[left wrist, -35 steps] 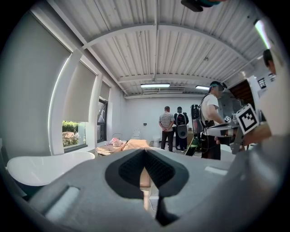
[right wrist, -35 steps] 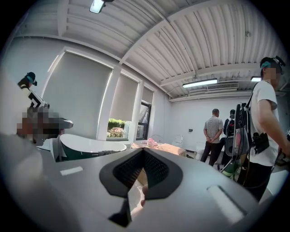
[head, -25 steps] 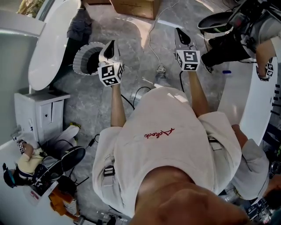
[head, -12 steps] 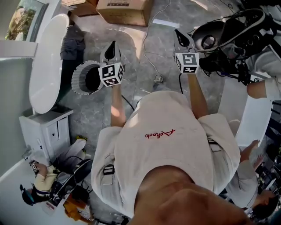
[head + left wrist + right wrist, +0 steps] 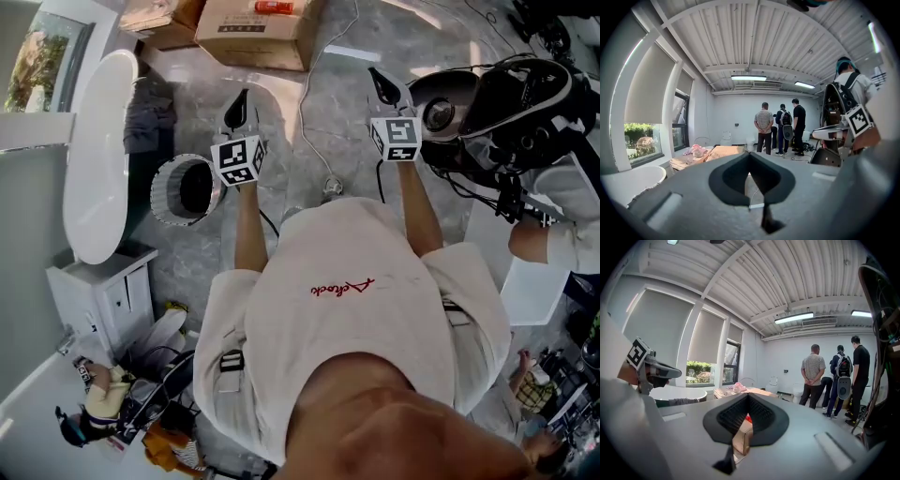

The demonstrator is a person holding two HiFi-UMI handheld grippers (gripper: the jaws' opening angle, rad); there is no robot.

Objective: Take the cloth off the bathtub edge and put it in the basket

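Nothing of the task is done yet, as far as it can be judged. The dark grey crumpled cloth [image 5: 148, 111] is seen hanging over the edge of the white oval bathtub [image 5: 97, 159], at the far end of it in the head view. The round white ribbed basket [image 5: 167, 190] is placed on the grey marble floor [image 5: 309, 112], just beside the bathtub and nearer to the person than the cloth. Its inside looks dark, and no cloth is seen in it.

The left gripper [image 5: 238, 105] is held in the air to the right of the cloth and apart from it. Its jaws are pressed fully together, and nothing is kept between them. The right gripper [image 5: 383, 82] is held further to the right, well apart from the cloth. It is closed in the same way and is also empty.

So the whole work is left. The cloth must be reached, the jaws must be opened and closed on it, and then it must be lifted off the edge and dropped into the basket. The way is probably short, because the basket is standing near.
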